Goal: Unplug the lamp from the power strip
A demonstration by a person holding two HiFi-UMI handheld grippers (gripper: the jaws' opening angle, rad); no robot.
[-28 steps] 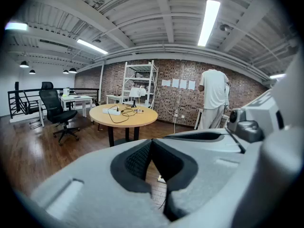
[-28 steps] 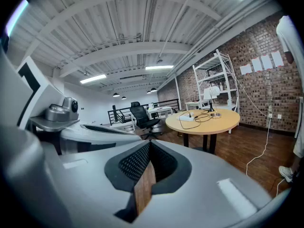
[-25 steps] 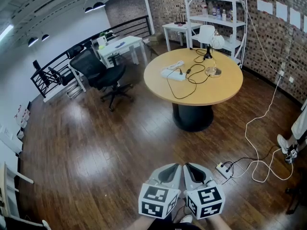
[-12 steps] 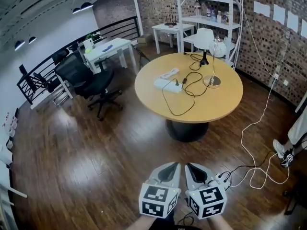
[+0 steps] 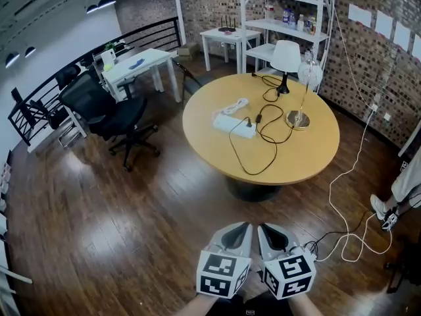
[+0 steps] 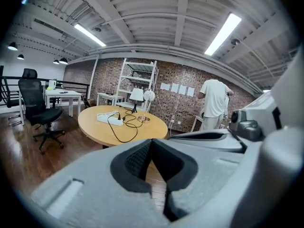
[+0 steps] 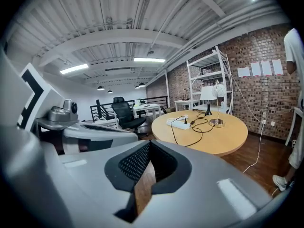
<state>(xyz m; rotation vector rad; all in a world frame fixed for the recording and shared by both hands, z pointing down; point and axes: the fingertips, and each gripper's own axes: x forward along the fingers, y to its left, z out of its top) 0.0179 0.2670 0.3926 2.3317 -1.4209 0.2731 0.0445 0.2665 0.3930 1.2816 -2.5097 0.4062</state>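
Note:
A white power strip (image 5: 233,125) lies on the round wooden table (image 5: 309,157), with a black plug (image 5: 248,120) in it and black cord looping across the top. Behind it stand a white-shaded lamp (image 5: 285,56) and a brass-footed lamp (image 5: 297,118). Both grippers are far from the table, low in the head view over the wood floor. My left gripper (image 5: 243,229) and right gripper (image 5: 262,229) are side by side, shut and empty. The left gripper view shows the strip (image 6: 107,118) and shaded lamp (image 6: 137,95) beyond its shut gripper (image 6: 151,144). The right gripper view shows the strip (image 7: 179,123) past its shut gripper (image 7: 149,146).
A black office chair (image 5: 108,107) and a white desk (image 5: 138,64) stand left of the table. White shelving (image 5: 283,22) lines the brick wall behind. A floor power strip (image 5: 308,249) with white and black cables lies at my right. A person (image 6: 213,103) stands at the right.
The head view has drawn nearer to the table, which now sits larger and more central. Both grippers stay shut at the bottom of the view.

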